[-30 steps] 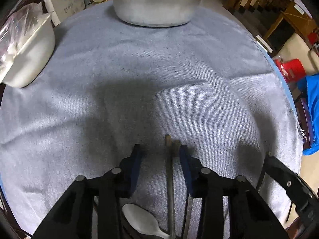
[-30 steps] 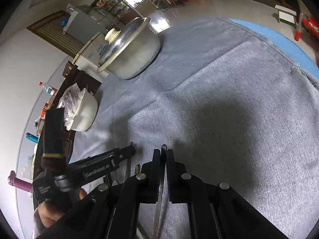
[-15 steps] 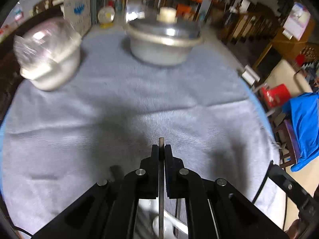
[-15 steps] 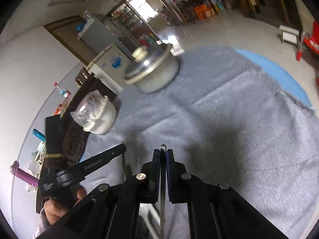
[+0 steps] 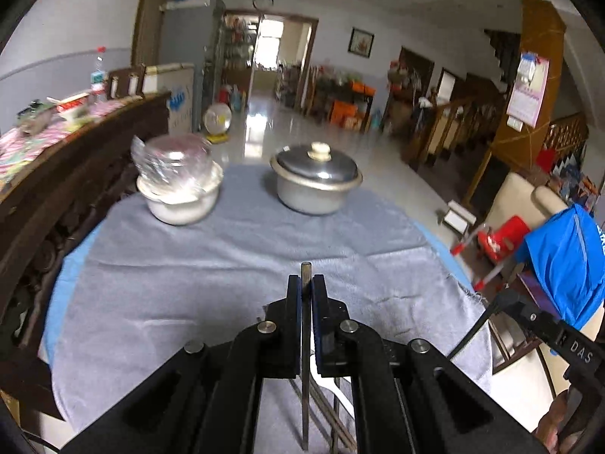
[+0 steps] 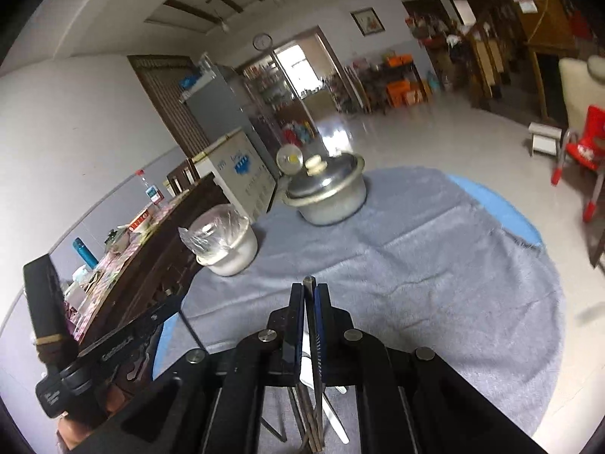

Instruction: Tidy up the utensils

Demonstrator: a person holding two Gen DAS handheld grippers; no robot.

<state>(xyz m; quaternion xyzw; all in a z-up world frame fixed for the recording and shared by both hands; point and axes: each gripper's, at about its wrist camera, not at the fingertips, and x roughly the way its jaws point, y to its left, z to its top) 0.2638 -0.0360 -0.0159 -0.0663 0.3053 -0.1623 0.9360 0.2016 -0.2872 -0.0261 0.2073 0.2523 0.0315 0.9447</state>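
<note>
My left gripper (image 5: 305, 283) is shut on a dark chopstick (image 5: 305, 344) and holds it lifted above the grey cloth (image 5: 189, 280). My right gripper (image 6: 310, 291) is shut on another dark chopstick (image 6: 314, 340), also lifted. Below the grippers, a white spoon (image 5: 329, 382) and more chopsticks (image 5: 336, 427) lie on the cloth; they also show in the right wrist view (image 6: 332, 420). The right gripper's body shows at the right edge of the left wrist view (image 5: 544, 333).
A lidded metal pot (image 5: 315, 179) stands at the far side of the round table. A white bowl with a plastic-wrapped glass lid (image 5: 177, 189) stands to its left. A dark wooden sideboard (image 5: 56, 189) runs along the left. Chairs (image 5: 529, 208) stand at the right.
Both grippers have risen and tilted up from the cloth. The left gripper, open around a chopstick one second ago, has shut on it and lifted it.
</note>
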